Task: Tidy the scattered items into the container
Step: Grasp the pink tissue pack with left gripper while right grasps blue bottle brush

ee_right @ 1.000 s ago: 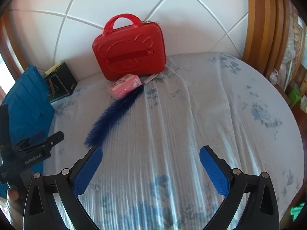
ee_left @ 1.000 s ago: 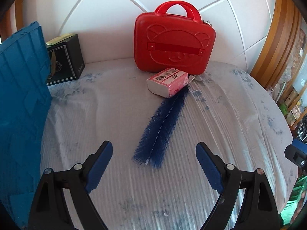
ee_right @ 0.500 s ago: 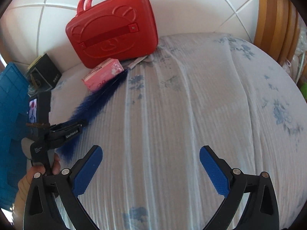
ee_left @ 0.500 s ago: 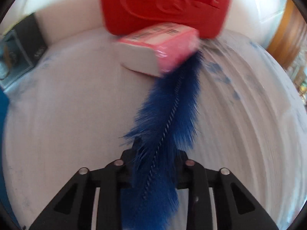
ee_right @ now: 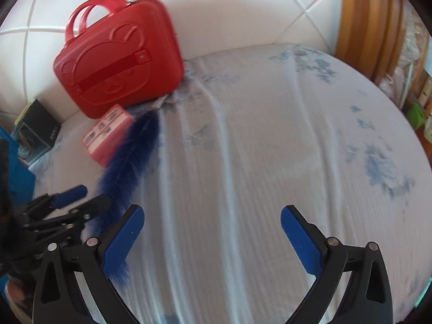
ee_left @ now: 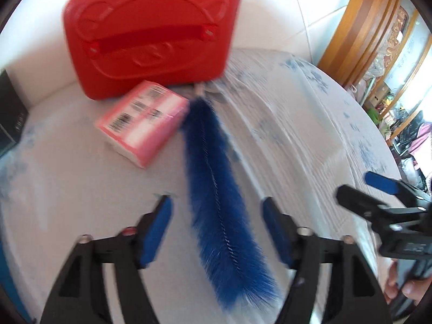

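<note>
The blue fluffy brush (ee_left: 216, 205) with a twisted wire spine lies on the bed (ee_right: 270, 135), its far end beside the pink tissue pack (ee_left: 143, 121) and the red case (ee_left: 151, 32). The left tongs (ee_left: 216, 229) stand open around it, not touching. Half a second ago they were closed on it. The right tongs (ee_right: 212, 232) are open, holding nothing.

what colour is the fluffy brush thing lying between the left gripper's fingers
Deep blue, with a twisted wire spine down the fluffy brush; it shows best in the left wrist view.
</note>
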The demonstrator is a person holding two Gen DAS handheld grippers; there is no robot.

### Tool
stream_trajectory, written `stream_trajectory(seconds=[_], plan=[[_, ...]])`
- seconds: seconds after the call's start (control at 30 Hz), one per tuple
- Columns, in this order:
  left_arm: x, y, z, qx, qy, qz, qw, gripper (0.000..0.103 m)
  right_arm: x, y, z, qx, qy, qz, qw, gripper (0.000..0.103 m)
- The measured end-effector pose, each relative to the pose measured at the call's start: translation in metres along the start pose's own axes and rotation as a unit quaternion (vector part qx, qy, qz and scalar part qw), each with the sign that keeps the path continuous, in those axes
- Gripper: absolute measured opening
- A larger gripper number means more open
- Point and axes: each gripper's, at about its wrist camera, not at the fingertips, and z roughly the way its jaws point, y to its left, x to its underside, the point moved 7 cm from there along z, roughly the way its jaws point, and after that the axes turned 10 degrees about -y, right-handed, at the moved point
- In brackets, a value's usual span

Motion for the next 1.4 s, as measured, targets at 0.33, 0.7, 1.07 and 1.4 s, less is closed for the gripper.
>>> stream_trajectory(seconds=[0.33, 0.7, 1.07, 1.4], plan=[[0.002, 0.111, 0.0, -0.092, -0.022, -0.071, 0.993, 0.074, -0.003, 0.098, 0.087, -0.043, 0.045, -0.065, 0.996, 0.086], [-0.063, 0.103, 0.066, -0.064, -0.042, 0.012, 0.997, 0.077, 0.013, 0.068, 0.13, 0.007, 0.067, -0.093, 0.993, 0.038], [-0.065, 0.091, 0.108, -0.112, -0.02, 0.084, 0.99, 0.103, 0.004, 0.046, 0.136, 0.004, 0.049, -0.087, 0.995, 0.064], [-0.048, 0.098, 0.087, -0.136, -0.001, 0.021, 0.9905, 0.094, 0.007, 0.057, 0.132, 0.01, 0.044, -0.108, 0.993, 0.022]])
